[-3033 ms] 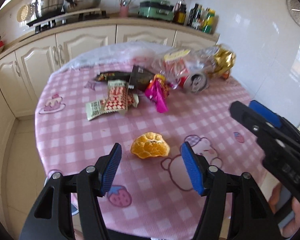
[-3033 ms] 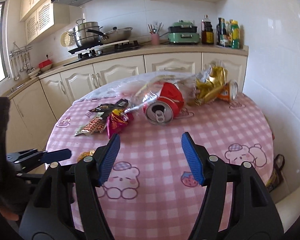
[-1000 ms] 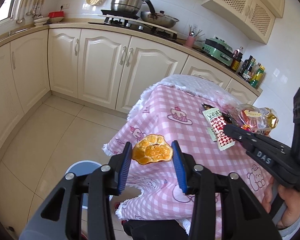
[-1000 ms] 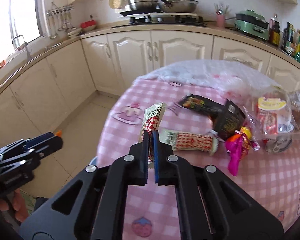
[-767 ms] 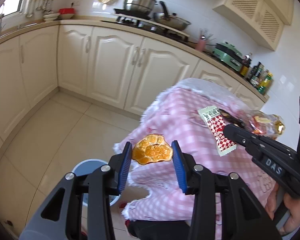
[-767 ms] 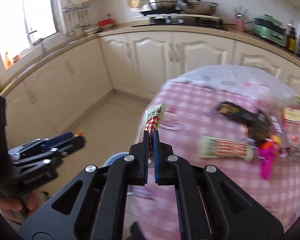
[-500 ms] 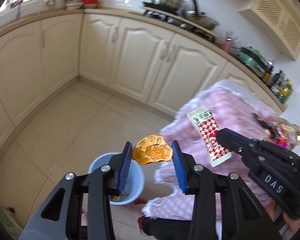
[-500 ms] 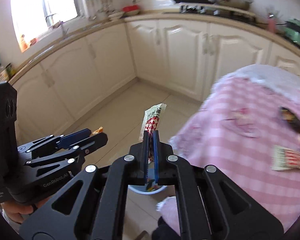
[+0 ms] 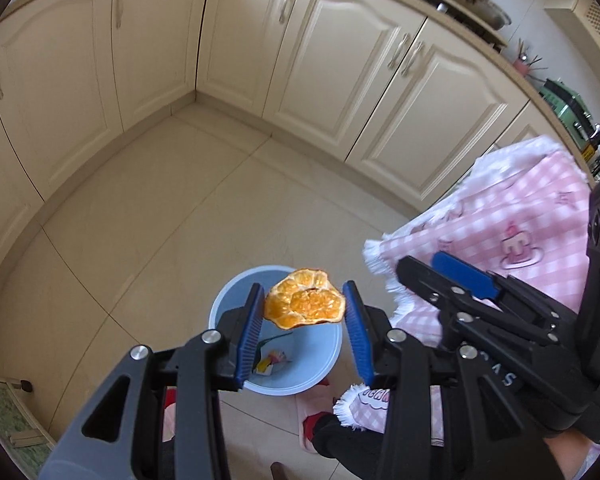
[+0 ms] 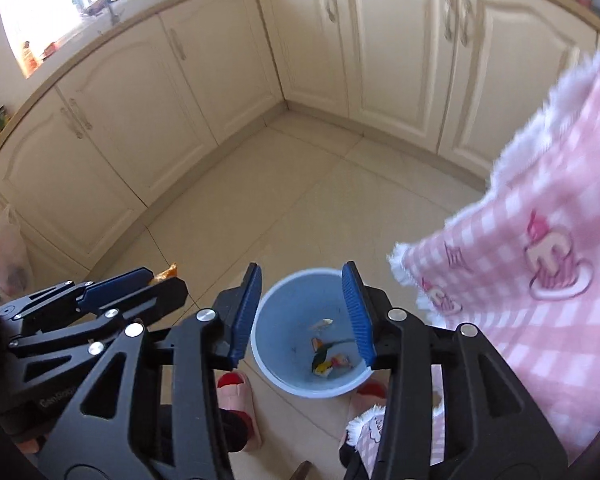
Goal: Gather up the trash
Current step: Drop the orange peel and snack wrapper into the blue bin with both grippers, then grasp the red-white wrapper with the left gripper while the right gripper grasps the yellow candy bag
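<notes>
While jaws open, right gripper (image 9: 452,276) reads "DAS"

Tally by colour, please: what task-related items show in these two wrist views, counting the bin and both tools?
Orange: 1, dried orange peel
Light blue: 1, round plastic bin
Black with blue pads: 2, left hand-held gripper, right hand-held gripper
Total: 4
</notes>
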### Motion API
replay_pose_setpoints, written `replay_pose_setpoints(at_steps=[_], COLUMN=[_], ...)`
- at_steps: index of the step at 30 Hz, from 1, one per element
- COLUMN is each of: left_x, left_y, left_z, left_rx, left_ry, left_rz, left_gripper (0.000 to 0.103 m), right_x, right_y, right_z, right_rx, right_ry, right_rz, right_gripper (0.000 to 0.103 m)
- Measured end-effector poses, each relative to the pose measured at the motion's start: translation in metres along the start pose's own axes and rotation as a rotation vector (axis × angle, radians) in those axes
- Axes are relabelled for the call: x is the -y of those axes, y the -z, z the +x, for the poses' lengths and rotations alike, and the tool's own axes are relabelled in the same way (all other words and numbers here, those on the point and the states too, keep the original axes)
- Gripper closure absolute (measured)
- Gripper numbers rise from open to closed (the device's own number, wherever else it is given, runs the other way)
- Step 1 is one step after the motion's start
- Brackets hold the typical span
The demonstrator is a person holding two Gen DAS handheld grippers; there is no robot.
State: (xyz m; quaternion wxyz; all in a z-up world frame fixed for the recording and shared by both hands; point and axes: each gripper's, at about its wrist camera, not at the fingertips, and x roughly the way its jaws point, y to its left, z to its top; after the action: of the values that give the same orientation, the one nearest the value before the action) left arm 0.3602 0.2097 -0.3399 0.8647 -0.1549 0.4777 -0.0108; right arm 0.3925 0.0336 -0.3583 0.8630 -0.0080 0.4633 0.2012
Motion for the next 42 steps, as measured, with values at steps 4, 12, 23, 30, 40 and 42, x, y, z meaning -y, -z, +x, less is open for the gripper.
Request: replay_pose_setpoints(at_steps=[4,12,23,30,40,42], left_x=[-0.002,0.009,0.01,0.012,0.026,0.032], left_y=[0.002,0.006,-0.007,-0.005,0.001,0.002], left_z=[0.03,0.052,0.043,0.021,-0.07,-0.091], left_rx=[-0.049,-0.087,-0.038,-0.012,0.127,0.163], left_ry=[-0.004,0.002,-0.009,-0.025,-0.027,-0.014], left_rz=[-0.008,0.007,-0.019,-0.018,0.012,0.019], left_gripper=[0.064,0.064,0.046,0.046,0.045,0.045], right_x=[0.016,0.029,0.032,0.026,0.002,-0.002], right_y=[0.006,0.01,0.009,0.006,-0.001,-0.004], right_z=[0.007,0.004,-0.003,-0.019,-0.101,-0.126], right_rx=[-0.017,0.0,0.018,0.032,0.151,0.197], right_ry=[0.034,0.077,0.054,0.035,-0.036,-0.051], right_rz=[0.042,0.036,0.052,0.046,0.008,0.003], right_gripper=[0.059,0.053,0.051,0.051,0.05,0.05])
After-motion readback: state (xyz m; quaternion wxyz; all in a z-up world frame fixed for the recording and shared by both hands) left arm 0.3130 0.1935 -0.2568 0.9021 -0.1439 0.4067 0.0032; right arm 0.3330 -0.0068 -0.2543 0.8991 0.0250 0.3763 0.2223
